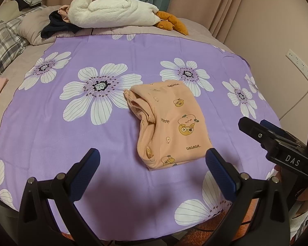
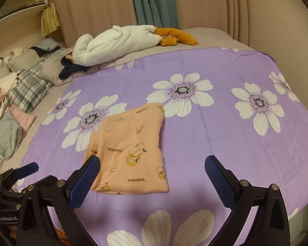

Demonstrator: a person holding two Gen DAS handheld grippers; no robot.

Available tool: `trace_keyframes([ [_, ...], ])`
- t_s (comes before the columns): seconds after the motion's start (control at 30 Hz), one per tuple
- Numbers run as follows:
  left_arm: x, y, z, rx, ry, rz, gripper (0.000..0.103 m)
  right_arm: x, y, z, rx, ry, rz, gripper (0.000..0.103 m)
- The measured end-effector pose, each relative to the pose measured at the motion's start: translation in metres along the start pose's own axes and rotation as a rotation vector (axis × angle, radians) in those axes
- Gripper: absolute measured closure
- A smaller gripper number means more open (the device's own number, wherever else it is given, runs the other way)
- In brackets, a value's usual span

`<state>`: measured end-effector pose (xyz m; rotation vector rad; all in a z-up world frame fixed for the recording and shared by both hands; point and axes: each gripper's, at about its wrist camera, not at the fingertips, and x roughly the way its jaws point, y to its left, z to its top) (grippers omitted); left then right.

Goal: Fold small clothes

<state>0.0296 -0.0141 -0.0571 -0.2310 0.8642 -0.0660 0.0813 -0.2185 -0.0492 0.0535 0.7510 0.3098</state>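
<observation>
Both our grippers, left (image 1: 153,160) and right (image 2: 152,167), jaws spread, empty. Peach printed garment (image 1: 170,123) lies folded on purple floral sheet (image 1: 71,139). We judge fold finished; next, set aside.

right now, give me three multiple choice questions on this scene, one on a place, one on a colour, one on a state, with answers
1. Where does the peach garment lie?
A. on the purple floral sheet
B. on the plaid pillow
C. under the white plush toy

2. What colour are the flower petals printed on the sheet?
A. yellow
B. white
C. red

3. How do the jaws of the right gripper stand?
A. shut on the garment
B. shut on nothing
C. open, holding nothing

Answers:
1. A, the folded garment rests flat on the purple sheet, well short of the plush toy at the far side of the bed.
2. B, large white petals ring dark centres.
3. C, its jaws are spread wide with only sheet and a garment corner showing between them; the left gripper is open too.
</observation>
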Motion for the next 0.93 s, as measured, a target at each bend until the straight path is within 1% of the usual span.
trace_keyframes([
  [0.27, -0.0006, -0.0014, -0.0006, -0.005, 0.000, -0.008, 0.000, 0.0005, -0.0005, -0.0008, 0.001, 0.006, -0.001, 0.002],
  [0.93, -0.0100, 0.0009, 0.0005, -0.007, -0.031, -0.004, 0.000, 0.0012, 0.0029, -0.0051, 0.000, 0.009, 0.000, 0.002],
])
